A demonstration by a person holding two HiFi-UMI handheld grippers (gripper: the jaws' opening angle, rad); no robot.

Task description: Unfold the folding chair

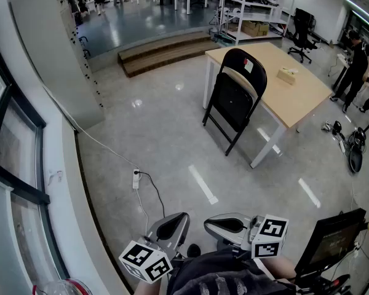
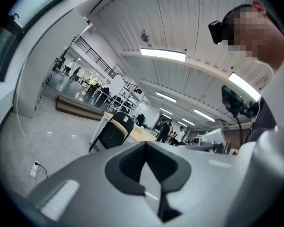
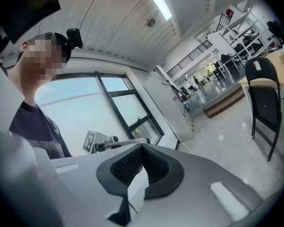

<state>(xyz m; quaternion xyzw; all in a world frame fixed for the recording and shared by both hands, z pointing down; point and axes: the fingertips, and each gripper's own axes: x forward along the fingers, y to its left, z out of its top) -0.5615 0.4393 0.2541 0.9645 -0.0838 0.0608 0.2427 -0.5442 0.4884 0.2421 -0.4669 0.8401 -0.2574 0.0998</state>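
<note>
A black folding chair (image 1: 234,97) stands folded flat on the floor, leaning against the near corner of a light wooden table (image 1: 295,91), well ahead of me. The same chair (image 2: 114,131) shows far off in the left gripper view, and at the right edge of the right gripper view (image 3: 265,103). My left gripper (image 1: 178,221) and right gripper (image 1: 212,226) are held close to my body at the bottom of the head view, tips near each other. The left gripper (image 2: 146,148) and the right gripper (image 3: 142,150) are both shut with nothing between the jaws.
A small box (image 1: 287,74) lies on the table. A power strip with its cable (image 1: 136,178) lies on the floor near the left wall and windows. Wooden steps (image 1: 166,51) sit behind the chair. People (image 1: 357,60) stand at the right; a monitor (image 1: 329,244) is at my right.
</note>
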